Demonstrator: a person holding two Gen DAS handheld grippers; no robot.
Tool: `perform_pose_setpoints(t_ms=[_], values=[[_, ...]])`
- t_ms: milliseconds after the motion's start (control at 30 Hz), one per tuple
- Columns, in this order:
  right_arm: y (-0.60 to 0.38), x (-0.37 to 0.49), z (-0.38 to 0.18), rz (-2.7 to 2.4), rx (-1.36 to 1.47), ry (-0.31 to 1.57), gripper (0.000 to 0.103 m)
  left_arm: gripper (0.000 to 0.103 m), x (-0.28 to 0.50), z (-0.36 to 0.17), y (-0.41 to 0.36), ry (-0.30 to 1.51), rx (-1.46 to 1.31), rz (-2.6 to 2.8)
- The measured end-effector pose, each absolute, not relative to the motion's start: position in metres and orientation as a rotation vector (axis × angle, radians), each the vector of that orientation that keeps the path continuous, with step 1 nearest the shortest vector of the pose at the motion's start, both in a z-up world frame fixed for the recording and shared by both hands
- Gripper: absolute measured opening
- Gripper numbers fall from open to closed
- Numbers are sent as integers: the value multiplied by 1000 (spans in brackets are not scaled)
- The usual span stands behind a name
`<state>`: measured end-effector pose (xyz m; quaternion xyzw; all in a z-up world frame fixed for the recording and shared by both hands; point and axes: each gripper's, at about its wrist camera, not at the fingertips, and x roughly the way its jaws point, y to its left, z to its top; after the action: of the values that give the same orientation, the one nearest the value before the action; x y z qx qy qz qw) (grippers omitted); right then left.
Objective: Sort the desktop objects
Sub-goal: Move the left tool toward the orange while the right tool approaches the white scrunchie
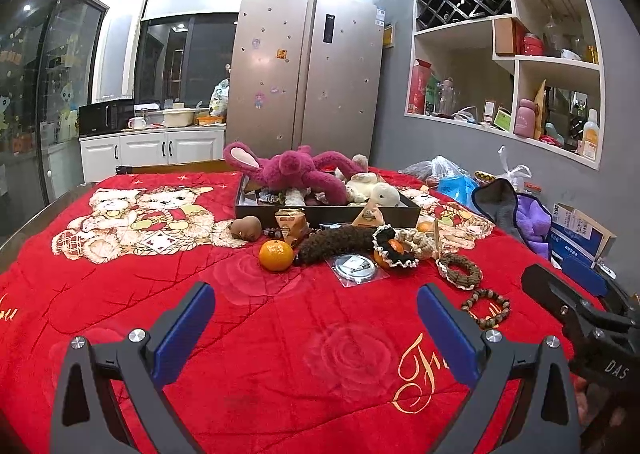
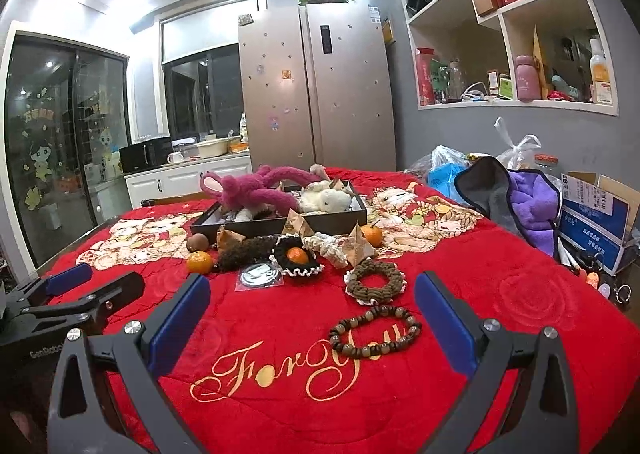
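Observation:
A black tray (image 1: 328, 212) (image 2: 280, 227) sits mid-table on the red blanket, holding a magenta plush bear (image 1: 292, 169) (image 2: 256, 185) and a white plush (image 1: 372, 189) (image 2: 326, 197). In front of it lie tangerines (image 1: 276, 254) (image 2: 199, 262), a brown fuzzy roll (image 1: 336, 244) (image 2: 244, 250), a round disc in a clear sleeve (image 1: 354, 268) (image 2: 259, 274), a braided brown ring (image 1: 460, 272) (image 2: 375, 281) and a bead bracelet (image 1: 485, 307) (image 2: 374, 334). My left gripper (image 1: 316, 318) is open over bare blanket. My right gripper (image 2: 312, 314) is open, with the bracelet lying on the blanket between its fingers, untouched.
Plastic bags (image 2: 446, 169), a grey and purple cloth (image 2: 516, 197) and a cardboard box (image 2: 596, 213) crowd the table's right side. A fridge (image 1: 308, 69) and wall shelves (image 1: 508, 37) stand behind. Small keys and trinkets (image 2: 600, 278) lie by the box.

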<state>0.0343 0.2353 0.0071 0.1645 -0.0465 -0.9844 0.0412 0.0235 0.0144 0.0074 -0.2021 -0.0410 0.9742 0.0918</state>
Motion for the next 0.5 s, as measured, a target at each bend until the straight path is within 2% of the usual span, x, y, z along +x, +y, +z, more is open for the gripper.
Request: perform_pose_setpoints(t_ms=[267, 500], values=[[247, 10, 20, -2850, 466, -370, 103, 103, -2, 9, 5, -183, -697, 2902], [239, -51, 57, -2867, 539, -241, 103, 103, -39, 27, 18, -31, -643, 2912]])
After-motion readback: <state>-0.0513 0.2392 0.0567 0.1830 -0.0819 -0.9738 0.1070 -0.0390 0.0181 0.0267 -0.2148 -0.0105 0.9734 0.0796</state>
